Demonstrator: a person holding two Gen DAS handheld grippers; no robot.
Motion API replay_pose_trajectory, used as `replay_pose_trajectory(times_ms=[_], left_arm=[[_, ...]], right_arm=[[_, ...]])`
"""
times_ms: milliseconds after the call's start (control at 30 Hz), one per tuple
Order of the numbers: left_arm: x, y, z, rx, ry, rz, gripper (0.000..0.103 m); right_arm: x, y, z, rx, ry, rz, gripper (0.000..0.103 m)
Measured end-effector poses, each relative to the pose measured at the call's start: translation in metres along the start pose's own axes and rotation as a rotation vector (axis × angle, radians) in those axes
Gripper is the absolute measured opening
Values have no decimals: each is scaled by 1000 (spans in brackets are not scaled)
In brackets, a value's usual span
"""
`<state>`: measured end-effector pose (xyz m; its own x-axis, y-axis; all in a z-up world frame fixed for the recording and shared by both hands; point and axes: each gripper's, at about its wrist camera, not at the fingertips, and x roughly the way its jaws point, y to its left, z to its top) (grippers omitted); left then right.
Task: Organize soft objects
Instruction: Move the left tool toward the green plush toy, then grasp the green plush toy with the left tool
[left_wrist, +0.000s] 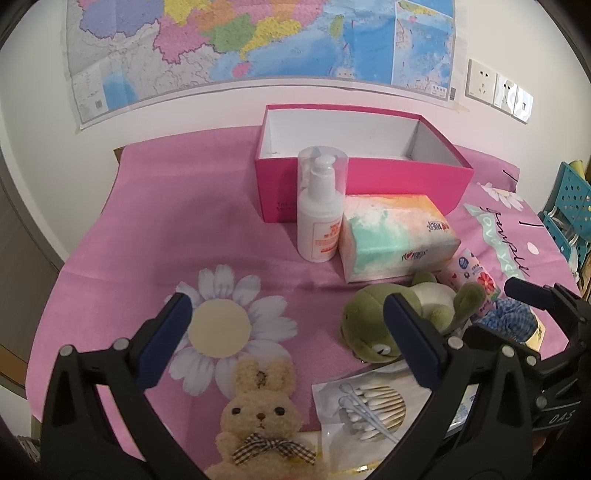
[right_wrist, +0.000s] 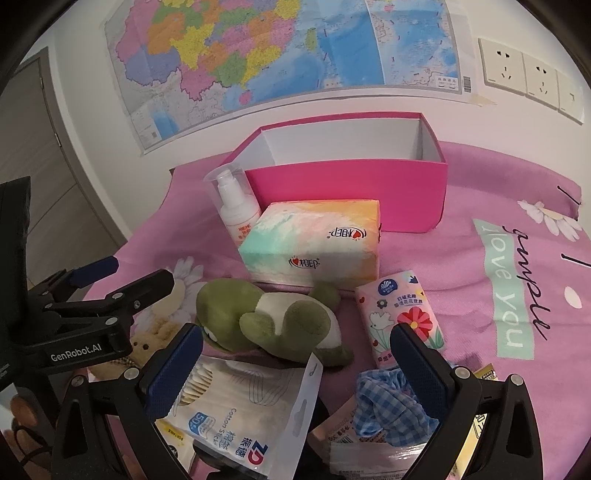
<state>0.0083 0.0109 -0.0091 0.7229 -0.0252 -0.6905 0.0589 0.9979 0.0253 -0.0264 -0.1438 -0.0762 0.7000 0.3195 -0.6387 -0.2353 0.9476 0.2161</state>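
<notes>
A green plush frog (left_wrist: 373, 325) (right_wrist: 266, 321) lies on the pink cloth in front of a pastel tissue pack (left_wrist: 395, 236) (right_wrist: 314, 243). A beige plush bunny (left_wrist: 262, 410) lies near the front edge, below my open, empty left gripper (left_wrist: 291, 328). A blue checked scrunchie (left_wrist: 513, 321) (right_wrist: 388, 402) and a small floral tissue packet (left_wrist: 476, 277) (right_wrist: 402, 314) lie to the right. My right gripper (right_wrist: 295, 362) is open and empty above a cotton swab packet (right_wrist: 240, 413) (left_wrist: 369, 406). An open, empty pink box (left_wrist: 362, 162) (right_wrist: 347, 184) stands at the back.
A white pump bottle (left_wrist: 321, 214) (right_wrist: 236, 210) stands left of the tissue pack, before the box. A map hangs on the wall (left_wrist: 258, 40). Wall sockets (right_wrist: 532, 74) are at the right. A teal rack (left_wrist: 572, 206) stands beyond the cloth's right edge.
</notes>
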Motion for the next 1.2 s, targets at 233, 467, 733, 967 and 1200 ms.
replay_pose_trajectory(times_ms=[233,467,733,967,1200], left_arm=[[3,-1,-2,-5,4,-3,103],[3,-2,-2,-6,3,-8,103],[4,-2,-4,-3,8,-20,103],[8,-4,-5,14,18,-31,103],[12,-4,-9,61,42,-84,103]], right_arm=[[1,1,1,-8,4,-7,103],[1,0,2,-8,12,-9,103],[2,-1,3,-15,12,-13,103],[4,-2,4,-19,20,-7,103],[8,-2,5,-39,37,15,101]])
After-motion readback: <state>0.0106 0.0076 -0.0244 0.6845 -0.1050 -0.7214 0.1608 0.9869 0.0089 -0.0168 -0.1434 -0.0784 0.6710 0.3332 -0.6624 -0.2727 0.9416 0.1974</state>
